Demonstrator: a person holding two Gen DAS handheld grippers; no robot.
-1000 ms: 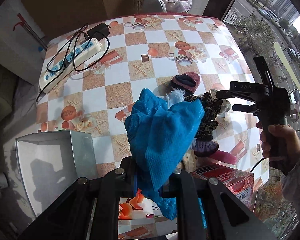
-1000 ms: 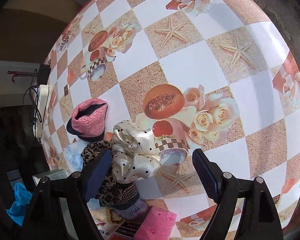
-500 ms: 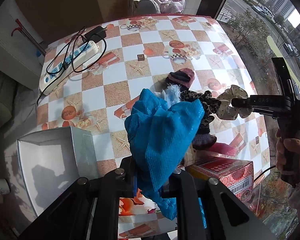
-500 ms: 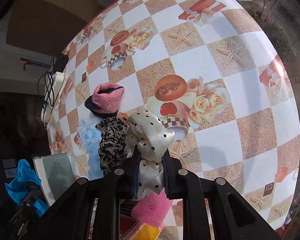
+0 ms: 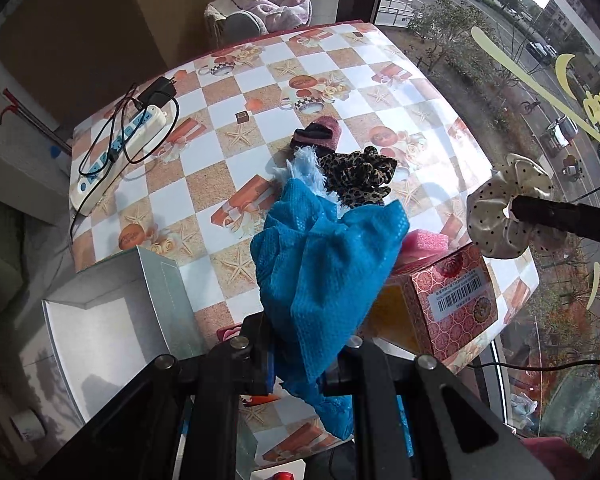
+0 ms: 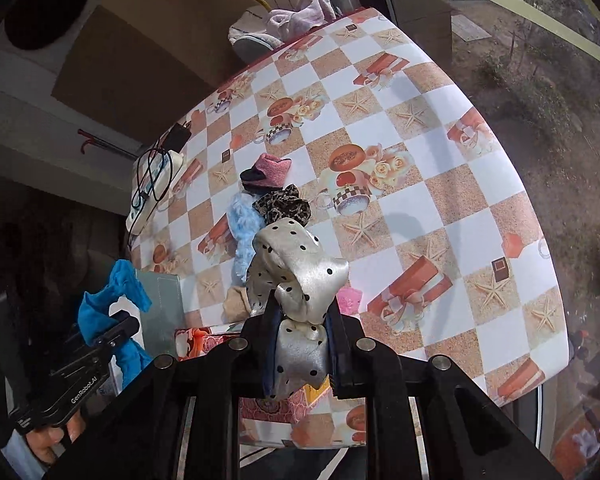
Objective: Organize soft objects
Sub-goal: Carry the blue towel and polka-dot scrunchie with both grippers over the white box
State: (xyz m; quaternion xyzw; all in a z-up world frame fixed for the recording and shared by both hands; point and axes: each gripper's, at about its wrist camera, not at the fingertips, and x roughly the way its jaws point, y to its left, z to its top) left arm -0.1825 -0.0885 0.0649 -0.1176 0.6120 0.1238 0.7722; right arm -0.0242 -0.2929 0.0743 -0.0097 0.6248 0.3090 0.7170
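Scrunchie (image 6: 296,276), cream with dots, hangs clear above the table (image 6: 440,208), pinched in our right gripper (image 6: 300,344), while our left gripper (image 5: 300,360) clamps the blue cloth (image 5: 324,264) near the grey box (image 5: 100,320), probably for dropping in.

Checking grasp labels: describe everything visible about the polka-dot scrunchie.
The polka-dot scrunchie is a cream, satin-looking gathered fabric ring with small black dots. It is clamped between the shut jaws of the right hand-held gripper: part bunched between the pads, the loop puffing out above them. It hangs in the air, clear of the table, touching only the gripper. In the left wrist view it shows as a ruffled ring.
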